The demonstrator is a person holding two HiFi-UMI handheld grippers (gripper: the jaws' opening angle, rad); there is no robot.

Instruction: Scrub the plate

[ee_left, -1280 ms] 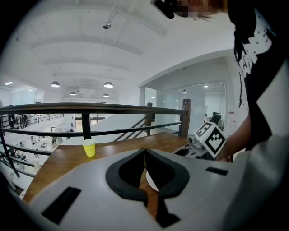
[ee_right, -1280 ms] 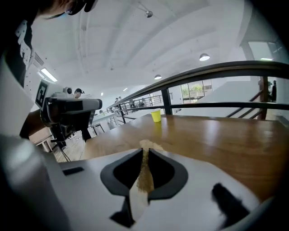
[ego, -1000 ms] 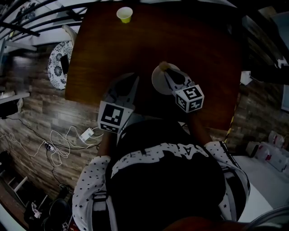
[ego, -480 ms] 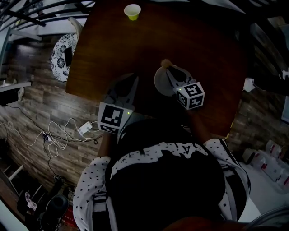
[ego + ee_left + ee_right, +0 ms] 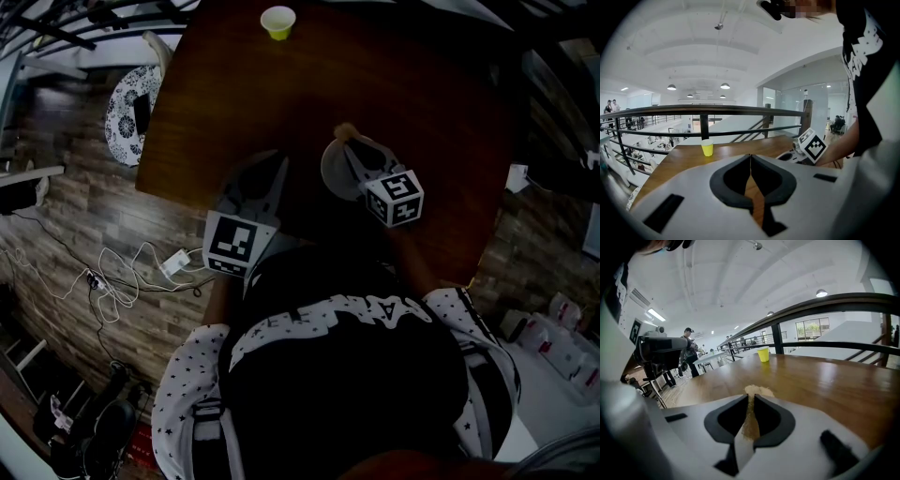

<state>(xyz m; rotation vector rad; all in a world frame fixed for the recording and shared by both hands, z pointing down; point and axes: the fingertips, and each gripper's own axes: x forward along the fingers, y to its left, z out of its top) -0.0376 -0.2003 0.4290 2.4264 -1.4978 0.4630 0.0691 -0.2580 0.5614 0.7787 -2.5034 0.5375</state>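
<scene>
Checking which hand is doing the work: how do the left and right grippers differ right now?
The right gripper is shut on a tan scrub pad; the left gripper is shut on nothing. The right gripper sits over the plate; the left gripper is beside the plate, over bare table. Both have their jaws closed.

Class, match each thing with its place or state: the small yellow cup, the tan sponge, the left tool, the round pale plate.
1 small yellow cup
2 tan sponge
3 left tool
4 round pale plate

A beneath the right tool
B shut, with nothing in it
C at the far edge of the brown wooden table
D clamped in the right tool

Pairs: 1-C, 2-D, 3-B, 4-A
</scene>
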